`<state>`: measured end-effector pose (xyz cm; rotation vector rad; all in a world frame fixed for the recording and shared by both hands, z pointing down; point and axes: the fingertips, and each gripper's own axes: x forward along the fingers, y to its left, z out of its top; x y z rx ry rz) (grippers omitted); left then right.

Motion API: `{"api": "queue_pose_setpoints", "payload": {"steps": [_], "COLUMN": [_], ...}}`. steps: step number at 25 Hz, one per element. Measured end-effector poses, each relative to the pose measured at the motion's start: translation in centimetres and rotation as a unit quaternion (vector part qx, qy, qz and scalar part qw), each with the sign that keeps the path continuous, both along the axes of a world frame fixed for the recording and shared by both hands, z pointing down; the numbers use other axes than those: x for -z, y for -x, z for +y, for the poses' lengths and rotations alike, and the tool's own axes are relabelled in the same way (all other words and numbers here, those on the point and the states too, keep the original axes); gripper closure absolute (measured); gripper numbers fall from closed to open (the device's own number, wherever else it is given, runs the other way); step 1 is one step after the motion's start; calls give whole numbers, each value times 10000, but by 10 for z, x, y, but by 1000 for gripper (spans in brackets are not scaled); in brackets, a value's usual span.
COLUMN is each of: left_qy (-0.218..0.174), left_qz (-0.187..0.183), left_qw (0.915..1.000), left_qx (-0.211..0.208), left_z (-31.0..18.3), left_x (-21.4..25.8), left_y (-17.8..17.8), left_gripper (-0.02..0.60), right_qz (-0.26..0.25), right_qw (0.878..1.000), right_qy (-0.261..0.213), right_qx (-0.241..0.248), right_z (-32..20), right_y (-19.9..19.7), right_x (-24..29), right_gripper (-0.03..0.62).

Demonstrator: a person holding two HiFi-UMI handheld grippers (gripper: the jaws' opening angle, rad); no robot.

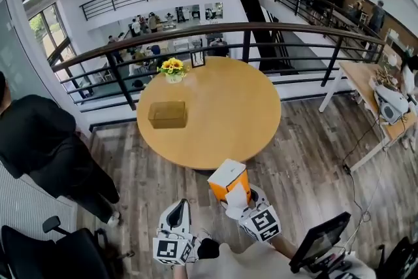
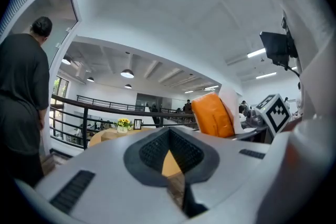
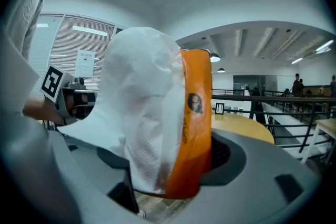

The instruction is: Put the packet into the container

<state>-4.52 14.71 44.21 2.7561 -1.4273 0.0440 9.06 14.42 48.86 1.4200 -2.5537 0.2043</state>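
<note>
Gripping the orange-and-white plastic packet [image 1: 228,181] firmly, the right gripper [image 1: 234,196] should aim for the brown cardboard box [image 1: 167,114] well ahead, while the left gripper [image 1: 177,211] is closed on nothing.

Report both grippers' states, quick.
Left gripper: jaws closed, empty.
Right gripper: jaws closed on the orange and white plastic packet.

There are 1 round table [image 1: 222,108], 1 box [image 1: 167,114], 1 packet [image 1: 228,183], 1 flower vase [image 1: 173,70] and 2 hand-held grippers [image 1: 177,207] [image 1: 234,200].
</note>
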Motion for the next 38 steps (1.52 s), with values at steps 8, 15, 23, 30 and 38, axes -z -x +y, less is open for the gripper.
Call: {"api": "queue_pose_setpoints", "payload": {"steps": [8,15,23,30,38], "left_qy": [-121,-77,128,169,75], "left_qz": [219,246,111,-61,-194], "left_qw": [9997,9993,9996,9998,9994], "left_qx": [-76,-272,-245,-68,274], "left_z": [-85,-121,-150,-229,-317], "left_x": [0,-2,-6,5,25], "left_y": [53,62,52,55,48], "left_gripper": [577,577,577,577,577], "right_qz": [203,285,181,-53,-273], "right_qw": [9997,9996,9997,9994,9984], "right_qy": [-86,-65,163,192,178], "right_qx": [-76,9,30,292,458], "right_z": [-84,-113,-148,-227,-308], "right_y": [55,86,75,90,78], "right_x": [4,4,-10,-4,16], "right_gripper": [244,244,244,244,244]}}
